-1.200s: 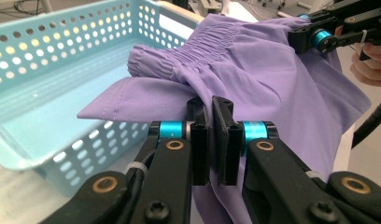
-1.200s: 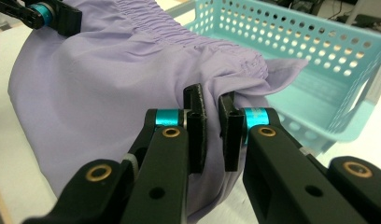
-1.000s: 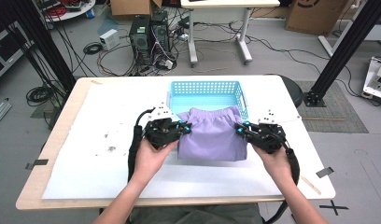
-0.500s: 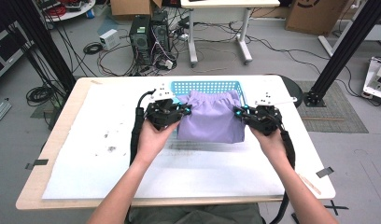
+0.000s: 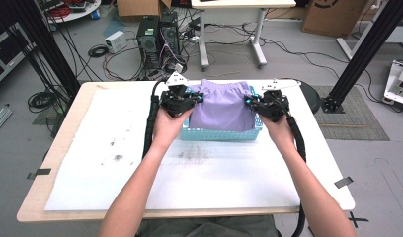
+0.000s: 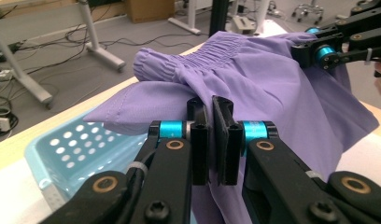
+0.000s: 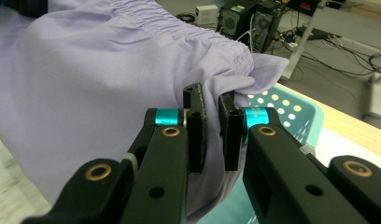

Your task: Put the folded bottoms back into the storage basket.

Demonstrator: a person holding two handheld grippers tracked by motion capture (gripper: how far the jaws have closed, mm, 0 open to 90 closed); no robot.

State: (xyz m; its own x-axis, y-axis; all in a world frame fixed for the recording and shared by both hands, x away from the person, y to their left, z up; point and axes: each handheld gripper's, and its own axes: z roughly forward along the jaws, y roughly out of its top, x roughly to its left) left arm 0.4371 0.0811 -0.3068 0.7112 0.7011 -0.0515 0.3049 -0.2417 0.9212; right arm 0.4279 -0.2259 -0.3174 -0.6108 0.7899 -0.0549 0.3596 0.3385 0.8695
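A white, stained mat (image 5: 199, 173) covers the light wooden tabletop (image 5: 56, 163). Beyond it, two black computer towers (image 5: 157, 32) stand on the grey floor amid tangled cables (image 5: 224, 59), near a white desk frame (image 5: 229, 34).

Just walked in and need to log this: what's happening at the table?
A person holds a folded purple garment stretched between the left hand-held gripper and the right hand-held gripper, each shut on one side of it. The garment hangs over the light blue basket on the table, not yet let go.
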